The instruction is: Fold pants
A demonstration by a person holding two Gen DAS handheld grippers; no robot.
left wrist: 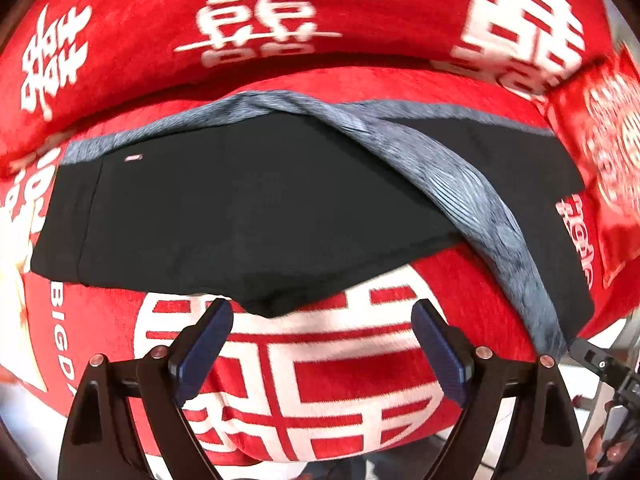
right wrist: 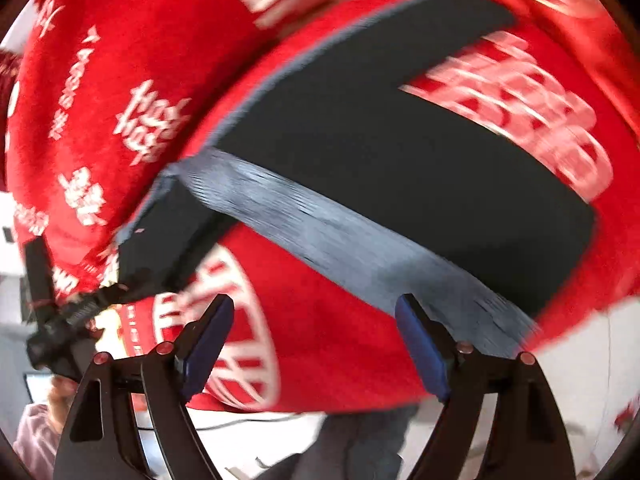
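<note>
Lying folded on plush red blanket (left wrist: 120, 32), black pants (left wrist: 240, 208), ribbed grey waistband; both jaws wide apart, empty.

Both wrist views look steeply down, close over the bed — sharing the pants (left wrist: 248, 216) (right wrist: 360, 148).

Count: one pants (left wrist: 248, 216), black with grey trim; one red blanket (left wrist: 320, 380); two grippers (left wrist: 320, 340) (right wrist: 316, 340).

r gripper (right wrist: 316, 320) jaws wide, empty, above red blanket (right wrist: 340, 360); black pants (right wrist: 360, 152) w/ grey band (right wrist: 340, 240) folded, blurry.
</note>
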